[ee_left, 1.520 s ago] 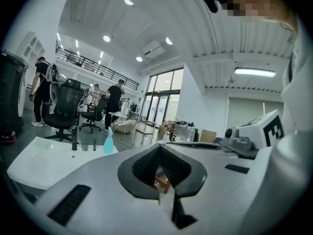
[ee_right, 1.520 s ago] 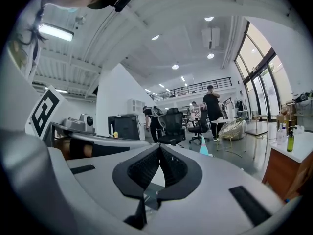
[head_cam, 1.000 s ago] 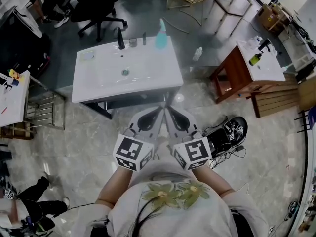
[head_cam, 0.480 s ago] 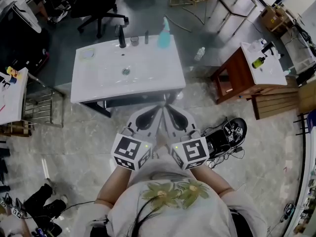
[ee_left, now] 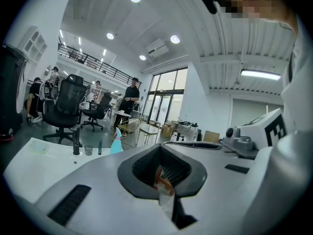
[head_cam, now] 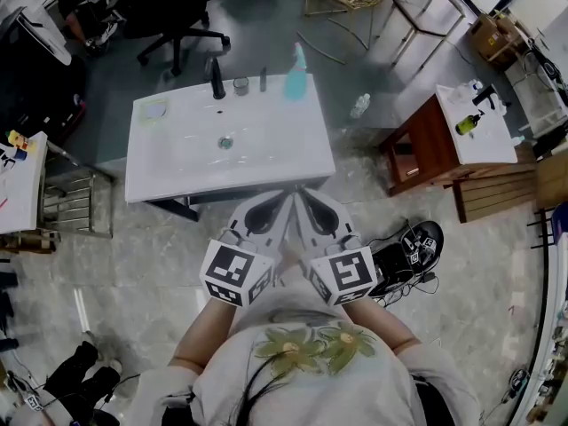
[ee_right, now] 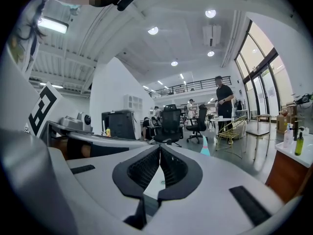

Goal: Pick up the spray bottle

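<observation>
The teal spray bottle (head_cam: pixel 295 71) stands upright at the back right edge of the white sink counter (head_cam: pixel 177 162). It also shows small and far off in the left gripper view as the spray bottle (ee_left: pixel 116 143), and in the right gripper view as the spray bottle (ee_right: pixel 205 148). My left gripper (head_cam: pixel 284 201) and right gripper (head_cam: pixel 302 201) are held side by side close to my body, tips just short of the counter's near edge. Both are shut with nothing held. In their own views the left gripper (ee_left: pixel 164 147) and right gripper (ee_right: pixel 160 149) show closed jaws.
A black faucet (head_cam: pixel 216 78), a small cup (head_cam: pixel 240 85) and a thin stick stand beside the bottle. A wooden side table (head_cam: pixel 422 145) with bottles is to the right. Cables and a black device (head_cam: pixel 415 242) lie on the floor. Office chairs (head_cam: pixel 177 16) stand beyond the sink.
The sink counter has come nearer to me and sits lower in the head view. Both grippers keep the same shut pose, side by side.
</observation>
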### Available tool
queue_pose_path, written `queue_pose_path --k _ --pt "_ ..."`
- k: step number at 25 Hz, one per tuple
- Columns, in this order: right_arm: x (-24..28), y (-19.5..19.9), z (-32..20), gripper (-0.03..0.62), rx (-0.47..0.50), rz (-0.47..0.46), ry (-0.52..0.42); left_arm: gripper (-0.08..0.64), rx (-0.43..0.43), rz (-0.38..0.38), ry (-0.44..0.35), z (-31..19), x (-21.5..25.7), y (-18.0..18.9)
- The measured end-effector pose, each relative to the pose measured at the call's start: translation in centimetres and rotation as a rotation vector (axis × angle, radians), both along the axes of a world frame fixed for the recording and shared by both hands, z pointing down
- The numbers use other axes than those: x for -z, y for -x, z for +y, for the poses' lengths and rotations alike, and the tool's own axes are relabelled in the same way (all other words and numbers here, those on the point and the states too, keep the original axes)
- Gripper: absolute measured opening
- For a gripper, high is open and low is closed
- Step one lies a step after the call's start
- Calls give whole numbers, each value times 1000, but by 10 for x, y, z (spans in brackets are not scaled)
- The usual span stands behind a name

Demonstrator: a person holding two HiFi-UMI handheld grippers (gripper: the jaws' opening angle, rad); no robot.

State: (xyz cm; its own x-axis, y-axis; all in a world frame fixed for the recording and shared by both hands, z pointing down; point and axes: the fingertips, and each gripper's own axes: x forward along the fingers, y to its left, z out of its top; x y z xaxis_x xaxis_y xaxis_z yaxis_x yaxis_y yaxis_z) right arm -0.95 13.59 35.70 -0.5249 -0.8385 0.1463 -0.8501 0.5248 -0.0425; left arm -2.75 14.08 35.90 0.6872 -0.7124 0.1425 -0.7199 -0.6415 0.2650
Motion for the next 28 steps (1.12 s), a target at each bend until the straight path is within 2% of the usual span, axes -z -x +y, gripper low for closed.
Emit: queue_pose_path --k 15,28 --pt "0 8 -85 23 0 3 4 9 4 -2 3 -84 1 10" --pt "6 -13 -150 23 -8 -8 3 9 -6 -19 -1 -150 7 -12"
